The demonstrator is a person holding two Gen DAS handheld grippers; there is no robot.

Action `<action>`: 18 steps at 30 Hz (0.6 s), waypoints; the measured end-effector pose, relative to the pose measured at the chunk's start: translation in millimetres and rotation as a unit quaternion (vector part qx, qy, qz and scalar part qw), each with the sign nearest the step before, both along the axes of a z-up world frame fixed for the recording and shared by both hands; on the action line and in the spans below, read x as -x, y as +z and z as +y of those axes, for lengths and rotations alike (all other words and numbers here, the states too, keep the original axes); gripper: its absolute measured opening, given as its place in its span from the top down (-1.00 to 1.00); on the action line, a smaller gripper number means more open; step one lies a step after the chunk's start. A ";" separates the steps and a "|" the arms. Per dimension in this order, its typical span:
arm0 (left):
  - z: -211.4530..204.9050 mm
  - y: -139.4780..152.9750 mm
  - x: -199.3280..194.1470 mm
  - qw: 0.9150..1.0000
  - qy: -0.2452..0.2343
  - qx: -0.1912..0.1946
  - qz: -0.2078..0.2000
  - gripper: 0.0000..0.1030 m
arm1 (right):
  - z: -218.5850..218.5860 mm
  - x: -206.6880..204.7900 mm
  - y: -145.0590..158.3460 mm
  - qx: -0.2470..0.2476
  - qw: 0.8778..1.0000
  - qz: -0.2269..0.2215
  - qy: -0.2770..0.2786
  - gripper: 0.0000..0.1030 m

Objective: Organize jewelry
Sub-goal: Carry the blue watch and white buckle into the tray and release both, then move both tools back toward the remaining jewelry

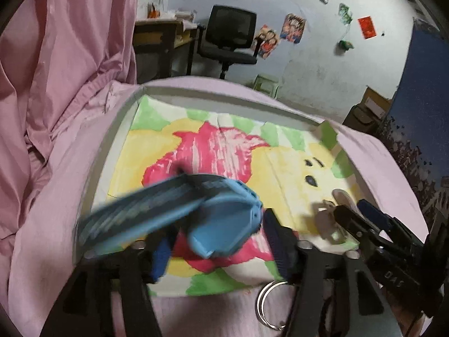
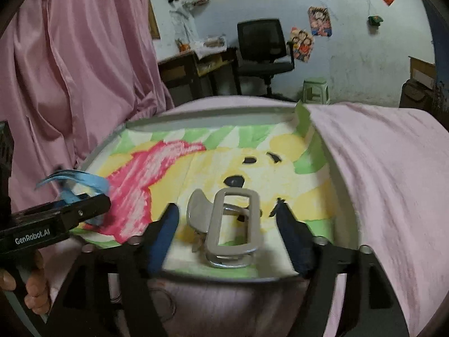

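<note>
A blue hair claw clip (image 1: 224, 219) sits blurred between the fingers of my left gripper (image 1: 219, 247), which is shut on it above the tray's pink print. In the right wrist view the same blue clip (image 2: 75, 182) sticks out of that gripper at the left edge. A grey hair claw clip (image 2: 233, 224) lies on the cloth near the tray's front. My right gripper (image 2: 228, 233) is open, one finger on each side of the clip and not touching it. The grey clip (image 1: 328, 216) also shows at the right of the left wrist view.
The grey-rimmed tray (image 2: 213, 112) is lined with a bear-print cloth and rests on a pink sheet (image 2: 393, 182) that rises along its right side. Metal rings (image 1: 269, 303) lie on the sheet before the tray. A pink curtain (image 1: 70, 56) hangs left. An office chair (image 2: 263, 47) and a green stool (image 2: 315, 90) stand behind.
</note>
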State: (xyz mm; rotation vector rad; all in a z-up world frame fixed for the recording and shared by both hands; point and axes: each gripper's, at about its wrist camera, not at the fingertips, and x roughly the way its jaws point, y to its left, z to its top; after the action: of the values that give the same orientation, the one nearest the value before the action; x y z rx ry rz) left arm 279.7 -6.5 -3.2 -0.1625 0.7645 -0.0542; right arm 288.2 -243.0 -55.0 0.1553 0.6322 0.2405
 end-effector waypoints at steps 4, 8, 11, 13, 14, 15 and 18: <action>3.3 13.2 23.5 0.999 0.011 0.006 -0.043 -0.51 | -12.2 23.2 20.9 -0.001 0.999 -0.044 -0.018 -0.51; 6.2 24.1 50.8 0.997 0.017 0.016 -0.079 -0.66 | -22.7 62.2 42.4 0.002 0.994 -0.108 -0.036 -0.76; 6.1 30.4 71.5 0.994 0.022 0.020 -0.108 -0.83 | -27.2 90.0 55.6 0.005 0.988 -0.150 -0.043 -0.85; 5.8 35.3 88.9 0.991 0.022 0.021 -0.132 -0.87 | -28.5 106.4 64.9 0.009 0.983 -0.178 -0.048 -0.93; 5.8 37.0 95.9 0.990 0.021 0.023 -0.141 -0.89 | -28.6 114.9 69.3 0.014 0.980 -0.192 -0.050 -0.94; 5.4 38.9 104.2 0.988 0.020 0.024 -0.152 -0.91 | -27.7 122.3 74.3 0.016 0.978 -0.203 -0.048 -0.94; 2.4 44.6 127.4 0.982 0.016 0.020 -0.185 -0.97 | -26.5 142.5 84.8 0.021 0.973 -0.227 -0.046 -0.94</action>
State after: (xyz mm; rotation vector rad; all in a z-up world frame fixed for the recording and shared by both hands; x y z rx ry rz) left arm 152.3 -4.1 41.4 -0.1965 0.3896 -0.0677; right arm 145.7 -269.5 29.8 0.0838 0.1746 0.1654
